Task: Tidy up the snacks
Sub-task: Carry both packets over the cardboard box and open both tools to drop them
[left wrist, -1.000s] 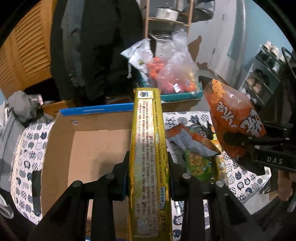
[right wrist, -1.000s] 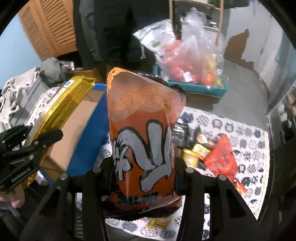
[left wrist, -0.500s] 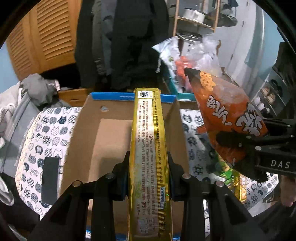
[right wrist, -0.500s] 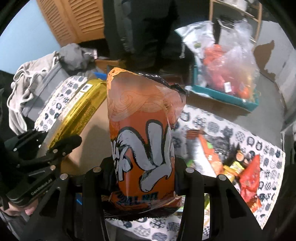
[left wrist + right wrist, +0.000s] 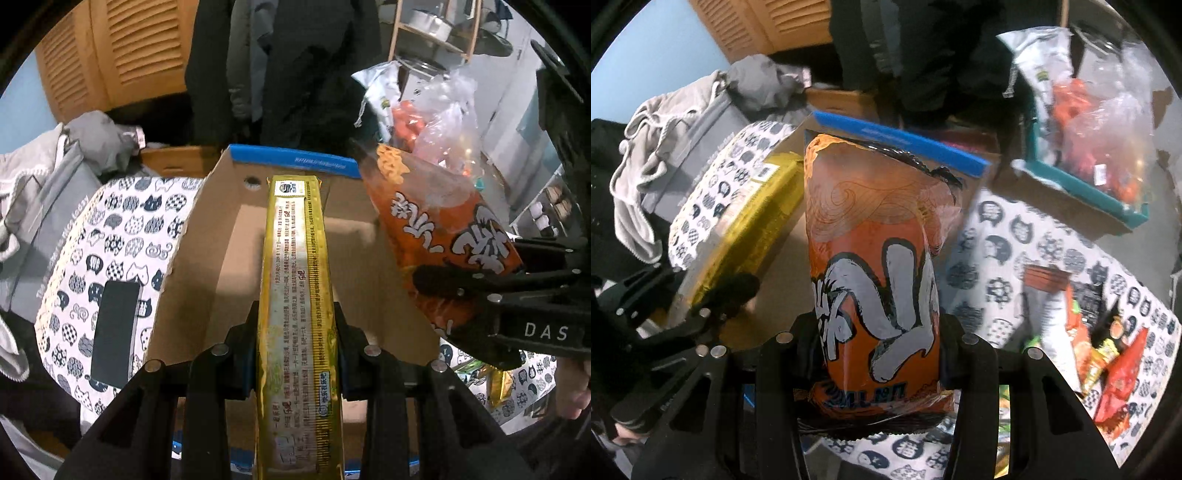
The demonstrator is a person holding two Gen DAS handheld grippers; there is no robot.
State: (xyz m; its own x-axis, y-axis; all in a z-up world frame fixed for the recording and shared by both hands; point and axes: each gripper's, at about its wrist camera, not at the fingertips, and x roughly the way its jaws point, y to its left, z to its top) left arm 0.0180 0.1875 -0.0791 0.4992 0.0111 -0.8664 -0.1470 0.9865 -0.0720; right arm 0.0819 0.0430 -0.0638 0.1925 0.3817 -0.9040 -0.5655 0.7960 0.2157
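Left gripper (image 5: pixel 295 354) is clamped on a long gold snack pack (image 5: pixel 295 280), held edge-on and pointing fwd over the open cardboard box (image 5: pixel 207 266). The box has a blue rim at its far side, and its bottom shows bare on both sides of the pack. Right gripper (image 5: pixel 879 354) grips an orange snack bag (image 5: pixel 875 258) w/ white lettering around its lower half; the bag stands upright between the fingers, its top in front of the box's blue rim. In the left view that bag hangs at the box's right edge. The box sits on a cat-print cloth (image 5: pixel 122 229). A dark flat phone (image 5: pixel 114 332) lies on the cloth left of the box. More snack packs (image 5: pixel 1100 343) lie loose on the cloth at right, apart from the box.
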